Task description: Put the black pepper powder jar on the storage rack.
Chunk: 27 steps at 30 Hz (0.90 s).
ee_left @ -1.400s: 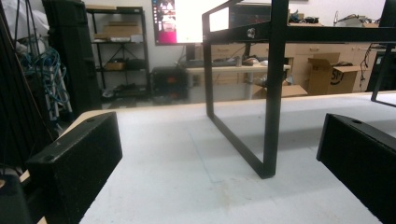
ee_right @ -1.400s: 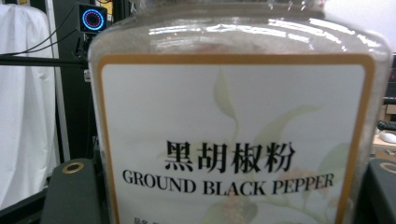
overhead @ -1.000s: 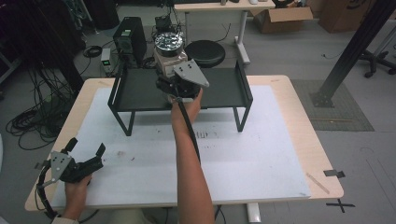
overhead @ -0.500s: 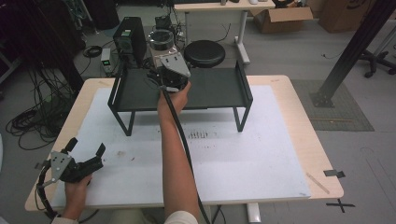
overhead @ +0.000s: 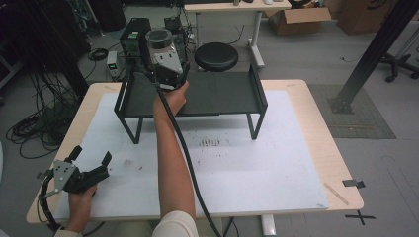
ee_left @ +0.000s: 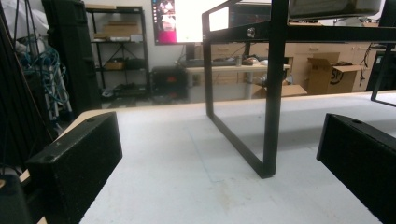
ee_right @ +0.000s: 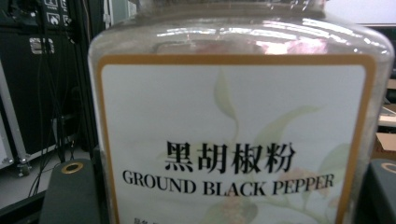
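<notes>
clear glass or plastic, the jar (ee_right: 240, 116) sits clamped in the right tongs (overhead: 165, 61) above the rack's (overhead: 217, 96) back left corner. it looks rigid, smooth, likely slippery, fairly light; best gripped on the labelled sides. the label reads "ground black pepper" with chinese characters. left tongs (overhead: 91, 160) rest wide and empty on the tabletop (overhead: 276, 168).

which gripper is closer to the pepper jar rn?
Right. The right gripper is shut on the pepper jar above the black rack's left end; the left gripper rests open at the table's near-left corner.
</notes>
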### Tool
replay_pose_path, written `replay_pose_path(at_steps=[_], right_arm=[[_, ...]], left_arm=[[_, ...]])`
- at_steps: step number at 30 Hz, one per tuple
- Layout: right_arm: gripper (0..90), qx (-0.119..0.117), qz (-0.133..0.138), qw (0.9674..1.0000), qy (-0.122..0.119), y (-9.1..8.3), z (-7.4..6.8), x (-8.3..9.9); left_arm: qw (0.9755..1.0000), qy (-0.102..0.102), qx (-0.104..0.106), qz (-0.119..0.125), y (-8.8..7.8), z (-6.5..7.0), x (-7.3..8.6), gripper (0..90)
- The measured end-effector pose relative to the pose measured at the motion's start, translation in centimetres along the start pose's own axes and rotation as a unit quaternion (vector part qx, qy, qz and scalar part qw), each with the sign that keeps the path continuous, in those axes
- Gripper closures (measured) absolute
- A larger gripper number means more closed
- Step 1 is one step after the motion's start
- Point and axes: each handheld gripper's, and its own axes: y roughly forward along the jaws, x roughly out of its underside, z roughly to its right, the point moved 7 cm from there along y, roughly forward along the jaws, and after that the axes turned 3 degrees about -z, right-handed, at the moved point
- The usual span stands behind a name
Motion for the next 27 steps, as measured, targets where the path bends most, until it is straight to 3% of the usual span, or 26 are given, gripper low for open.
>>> replay_pose_path(at_steps=[9, 27], right_arm=[[24.6, 0.006, -0.022, 0.9997, 0.005, 1.1, -0.3, 1.4], [23.1, -0.003, -0.018, 0.9997, 0.019, 1.0, 0.1, 1.6]], left_arm=[[1.0, 0.0, 0.0, 0.0, 0.0, 0.0, 0.0, 0.5], [1.0, 0.001, 0.0, 0.001, 0.0, 0.0, 0.0, 0.5]])
